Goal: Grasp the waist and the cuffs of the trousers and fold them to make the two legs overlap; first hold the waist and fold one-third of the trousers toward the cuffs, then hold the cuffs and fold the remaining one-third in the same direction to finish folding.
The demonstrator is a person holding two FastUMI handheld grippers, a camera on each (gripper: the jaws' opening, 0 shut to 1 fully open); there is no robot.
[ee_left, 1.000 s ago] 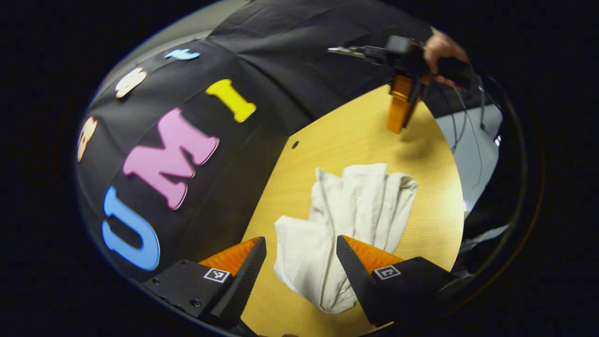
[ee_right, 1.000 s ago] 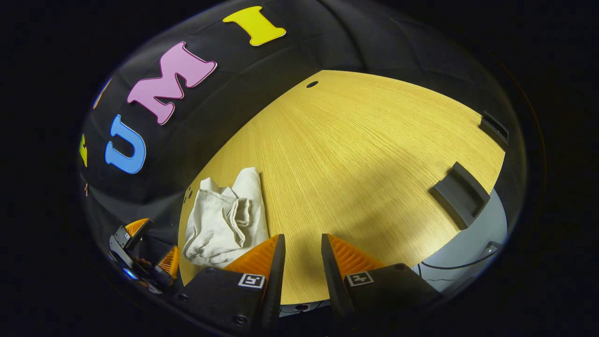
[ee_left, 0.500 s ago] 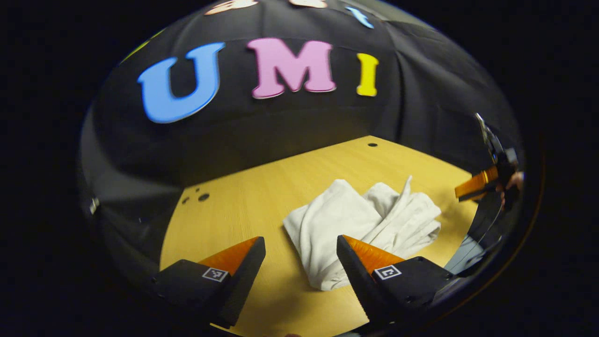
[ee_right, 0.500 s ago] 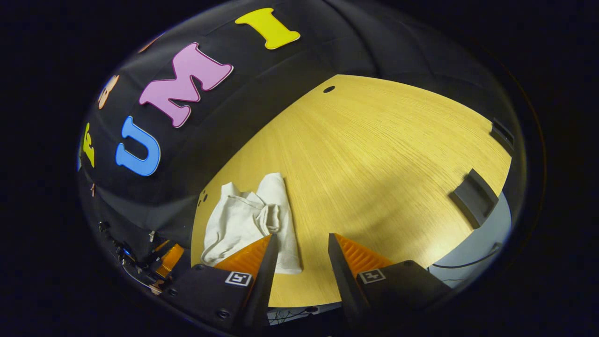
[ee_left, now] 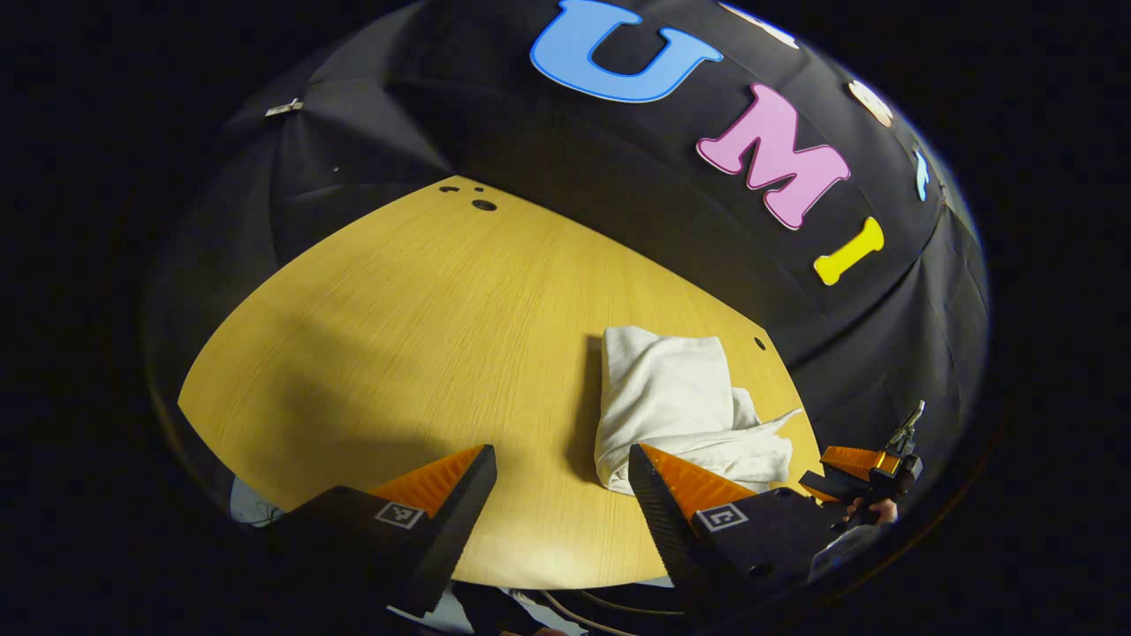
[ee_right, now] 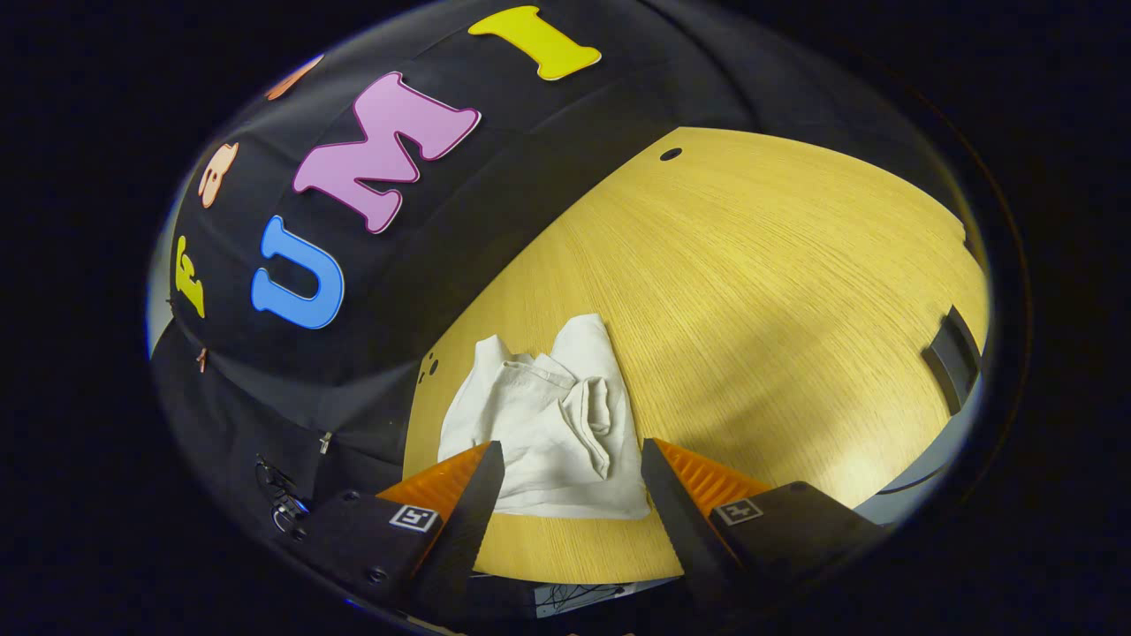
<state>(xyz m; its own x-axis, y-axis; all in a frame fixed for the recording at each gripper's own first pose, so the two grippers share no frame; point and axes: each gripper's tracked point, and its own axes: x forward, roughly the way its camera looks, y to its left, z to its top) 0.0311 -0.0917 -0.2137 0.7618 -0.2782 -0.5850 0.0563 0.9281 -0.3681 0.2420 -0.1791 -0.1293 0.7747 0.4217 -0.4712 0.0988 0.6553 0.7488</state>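
The white trousers (ee_left: 676, 402) lie in a rumpled, folded bundle on the yellow wooden table (ee_left: 424, 336). In the left gripper view my left gripper (ee_left: 561, 468) is open above the near table edge, with the bundle just ahead and right of its fingers. The right gripper (ee_left: 848, 473) appears there at the far right, held by a hand. In the right gripper view the trousers (ee_right: 552, 415) sit straight ahead of my right gripper (ee_right: 570, 468), which is open and holds nothing. Neither gripper touches the cloth.
The black cloth wall (ee_right: 371, 265) runs close behind the trousers. A dark bracket (ee_right: 954, 358) sits on the table's right edge in the right gripper view. Small holes (ee_left: 482, 203) mark the table's far corner. Bare wood stretches left of the bundle (ee_left: 353, 353).
My left gripper has swung round to the left, so the trousers moved from centre to its right. My right gripper turned toward the trousers and opened wider.
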